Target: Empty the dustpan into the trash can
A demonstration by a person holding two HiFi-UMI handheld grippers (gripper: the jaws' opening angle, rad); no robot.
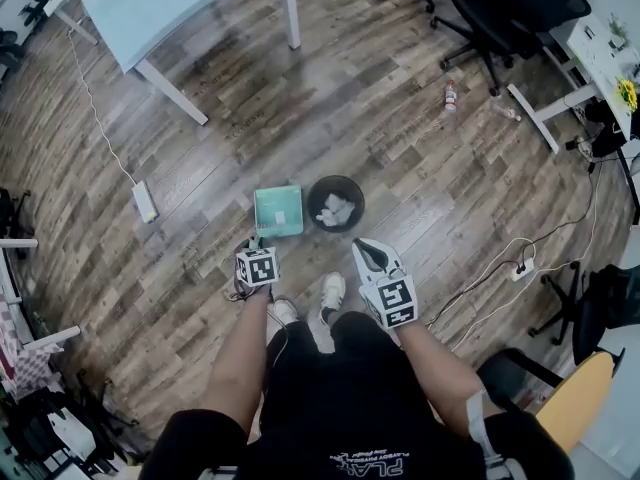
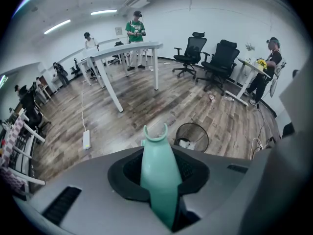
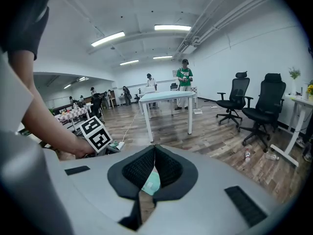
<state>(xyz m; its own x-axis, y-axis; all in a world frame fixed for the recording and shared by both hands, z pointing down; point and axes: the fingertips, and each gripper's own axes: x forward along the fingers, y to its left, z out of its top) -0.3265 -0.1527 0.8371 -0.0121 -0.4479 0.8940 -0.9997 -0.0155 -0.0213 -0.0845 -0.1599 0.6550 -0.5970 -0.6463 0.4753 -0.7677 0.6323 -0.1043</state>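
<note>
A teal dustpan [image 1: 278,211] lies flat on the wooden floor, just left of a round black mesh trash can [image 1: 335,203] that holds white crumpled paper. My left gripper [image 1: 255,249] is shut on the dustpan's handle [image 2: 157,170], which runs up between its jaws in the left gripper view, with the trash can [image 2: 191,137] beyond it to the right. My right gripper [image 1: 370,256] hovers right of the can with nothing in it. Its jaws meet at the tips [image 3: 154,153], and a sliver of the dustpan [image 3: 151,182] shows below them.
A white table [image 1: 170,8] stands far left and black office chairs [image 1: 500,8] far right. A power strip [image 1: 145,201] with its cord lies left of the dustpan, a bottle [image 1: 450,95] and more cables [image 1: 520,268] lie to the right. My shoes [image 1: 332,290] are just behind the can.
</note>
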